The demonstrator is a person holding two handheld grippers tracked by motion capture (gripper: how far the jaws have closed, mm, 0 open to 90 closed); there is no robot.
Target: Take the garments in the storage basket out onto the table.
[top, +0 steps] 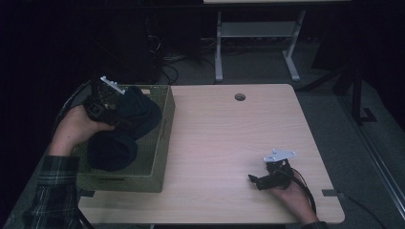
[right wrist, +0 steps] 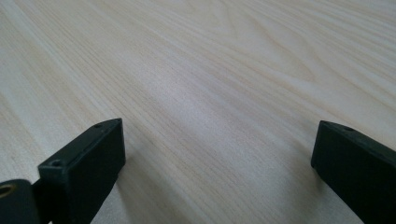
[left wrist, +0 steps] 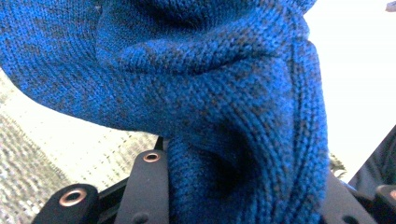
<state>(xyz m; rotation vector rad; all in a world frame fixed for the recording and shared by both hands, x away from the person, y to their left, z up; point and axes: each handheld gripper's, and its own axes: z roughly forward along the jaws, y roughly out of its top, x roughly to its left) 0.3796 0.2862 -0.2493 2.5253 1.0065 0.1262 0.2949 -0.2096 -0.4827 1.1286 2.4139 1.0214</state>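
I had the left gripper (top: 119, 102) clamped on a dark blue knitted wool garment (top: 126, 126), its jaws pressing a thick bunched fold between them, as the left gripper view (left wrist: 243, 140) made plain. The garment hung from that grip over the olive-green woven fabric storage box (top: 160, 143), which sat at the left end of the light wooden table (top: 229, 138); the lower part of the knit drooped into the box.

I judged the knit soft, limp and fairly light, with no stiffness to keep any shape, so it sagged wherever it was not held. The coarse weave looked grippy rather than slippery, and nothing about it seemed fragile, though a loop could snag on a jaw edge. A gathered fold, as I had it, seemed the best hold; a single thin layer would likely slide or stretch.

The right gripper (top: 258, 181) rested low on the table near its right front corner, jaws standing apart with nothing between them, bare wood (right wrist: 210, 93) beneath.

I counted one garment, one box, two grippers.
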